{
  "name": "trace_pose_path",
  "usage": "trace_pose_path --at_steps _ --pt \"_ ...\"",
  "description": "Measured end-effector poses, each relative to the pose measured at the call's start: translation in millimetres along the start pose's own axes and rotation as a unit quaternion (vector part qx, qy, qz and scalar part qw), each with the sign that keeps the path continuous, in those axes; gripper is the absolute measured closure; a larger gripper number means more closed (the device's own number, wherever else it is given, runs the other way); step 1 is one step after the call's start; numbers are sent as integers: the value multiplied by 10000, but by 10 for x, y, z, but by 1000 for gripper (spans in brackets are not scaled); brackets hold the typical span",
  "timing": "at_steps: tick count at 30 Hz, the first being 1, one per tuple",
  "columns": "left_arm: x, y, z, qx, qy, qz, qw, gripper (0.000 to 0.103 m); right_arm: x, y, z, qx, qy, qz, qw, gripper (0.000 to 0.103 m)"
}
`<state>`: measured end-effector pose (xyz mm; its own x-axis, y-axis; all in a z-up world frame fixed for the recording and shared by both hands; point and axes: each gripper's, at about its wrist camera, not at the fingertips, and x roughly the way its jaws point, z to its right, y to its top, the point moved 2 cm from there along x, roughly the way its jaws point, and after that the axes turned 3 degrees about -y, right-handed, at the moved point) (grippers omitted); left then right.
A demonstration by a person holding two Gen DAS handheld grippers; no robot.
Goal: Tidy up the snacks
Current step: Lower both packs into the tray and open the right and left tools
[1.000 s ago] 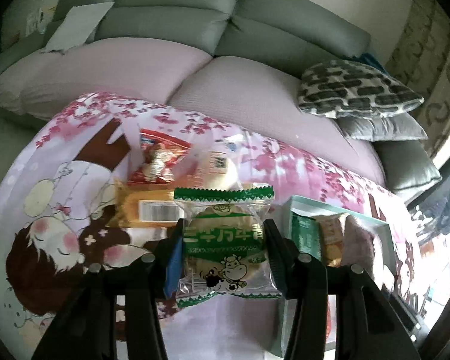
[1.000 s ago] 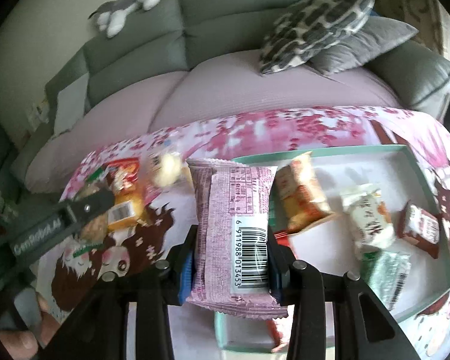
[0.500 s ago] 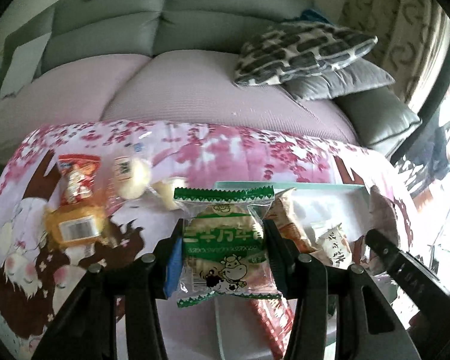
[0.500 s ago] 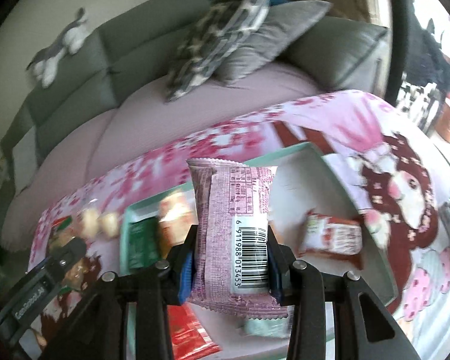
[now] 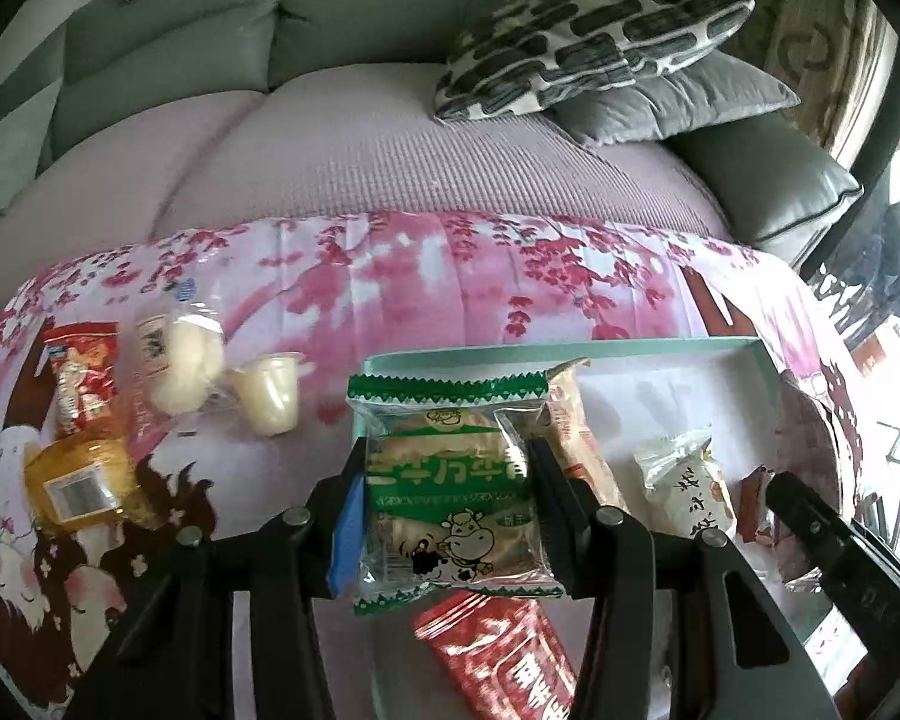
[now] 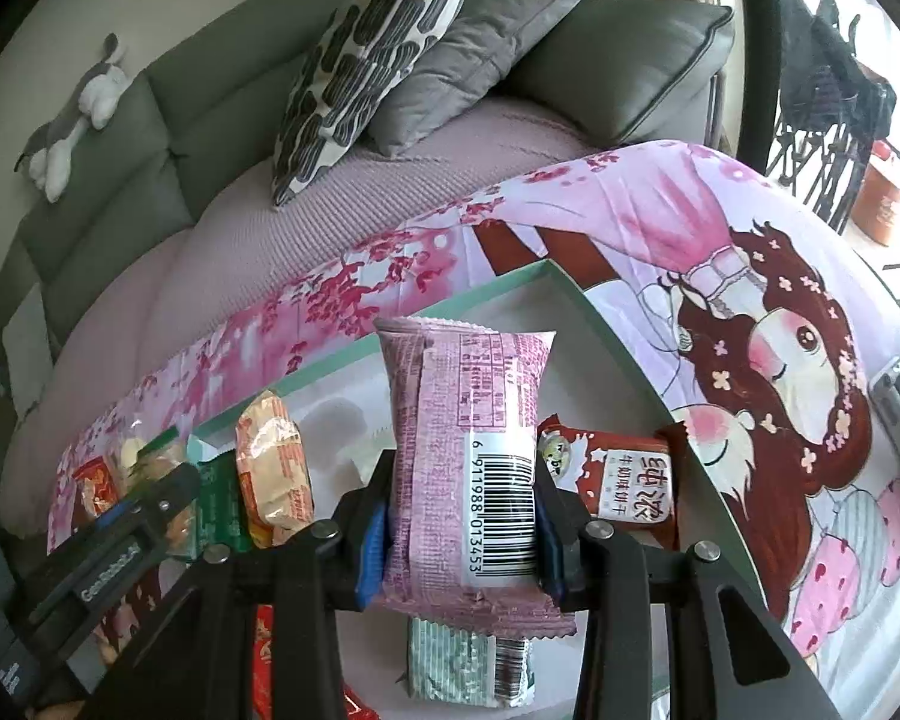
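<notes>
Above the cartoon-print desk, both tools have swung from the loose snacks to the teal box, left tool gripping the green packet, right tool the pink packet, ready to drop.

Pink blossoms and green wrappers

We see a green-and-white cow-printed snack packet, a pink barcoded packet, a mint-green box, and a grey sofa behind the cherry-blossom cartoon cloth

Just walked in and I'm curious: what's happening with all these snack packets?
A person is sorting snacks with two hand-held grippers. The left gripper has its jaws clamped on a green cow-print packet, and the right gripper is clamped on a pink barcoded packet. Both hang over the teal tray, which already holds several snacks. Others wait on the cartoon-print cloth.
</notes>
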<state>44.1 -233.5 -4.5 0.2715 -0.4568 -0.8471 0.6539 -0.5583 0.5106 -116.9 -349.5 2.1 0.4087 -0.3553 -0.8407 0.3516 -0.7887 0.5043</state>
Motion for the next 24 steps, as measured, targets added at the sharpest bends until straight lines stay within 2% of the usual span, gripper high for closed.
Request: trace_pose_path --at_steps 9,13,24 --pt "209 -98 254 118 -332 -234 9991 52 70 -28 16 -22 -41 -124 9999 61" --pt "211 -118 317 227 -288 -207 9991 52 90 -27 22 -20 -36 -156 9999 60" --pt "184 -120 264 126 -216 -271 9993 52 133 -43 27 -53 -66 -251 9996 60"
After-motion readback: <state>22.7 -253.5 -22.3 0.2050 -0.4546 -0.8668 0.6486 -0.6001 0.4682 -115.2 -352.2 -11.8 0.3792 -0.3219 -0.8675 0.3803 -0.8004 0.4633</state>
